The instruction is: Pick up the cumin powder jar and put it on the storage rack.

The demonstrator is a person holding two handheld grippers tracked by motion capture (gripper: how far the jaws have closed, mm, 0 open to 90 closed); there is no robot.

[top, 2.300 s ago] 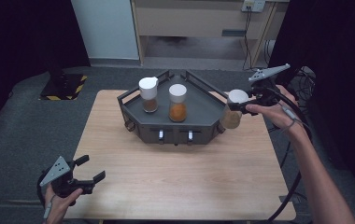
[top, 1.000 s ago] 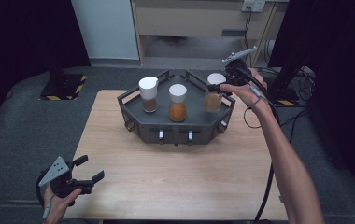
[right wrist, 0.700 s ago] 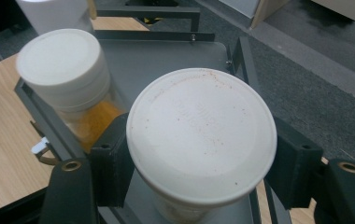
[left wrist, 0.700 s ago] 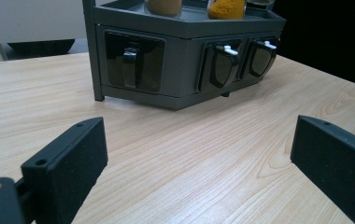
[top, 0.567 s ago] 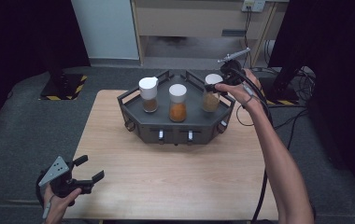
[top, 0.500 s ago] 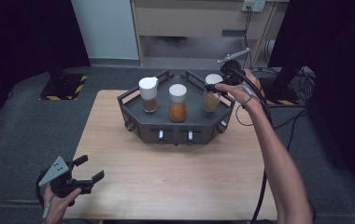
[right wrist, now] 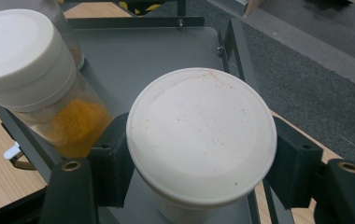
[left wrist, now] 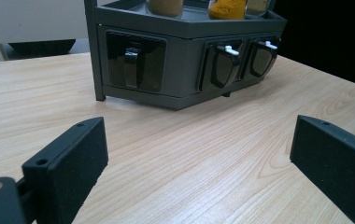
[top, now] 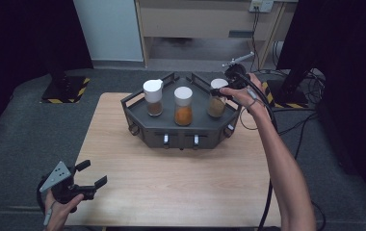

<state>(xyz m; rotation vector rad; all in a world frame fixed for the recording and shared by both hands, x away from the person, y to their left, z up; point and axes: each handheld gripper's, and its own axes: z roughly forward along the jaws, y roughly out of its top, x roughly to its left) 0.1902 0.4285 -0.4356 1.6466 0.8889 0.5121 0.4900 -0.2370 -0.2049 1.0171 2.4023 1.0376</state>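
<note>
While the right gripper [right wrist: 199, 182] is clamped on the white-lidded jar [right wrist: 201, 140], the jar is seen standing between its two black jaws, just under the lid, with a pad pressed against each side. From the high view the jar [top: 216, 102] is placed at the right end of the dark grey rack [top: 190, 132], beside the jar of orange powder [top: 183, 107]. The left gripper [top: 88, 179] is held well apart near the table's [top: 181, 183] front left corner, its jaws spread wide with nothing between them
</note>
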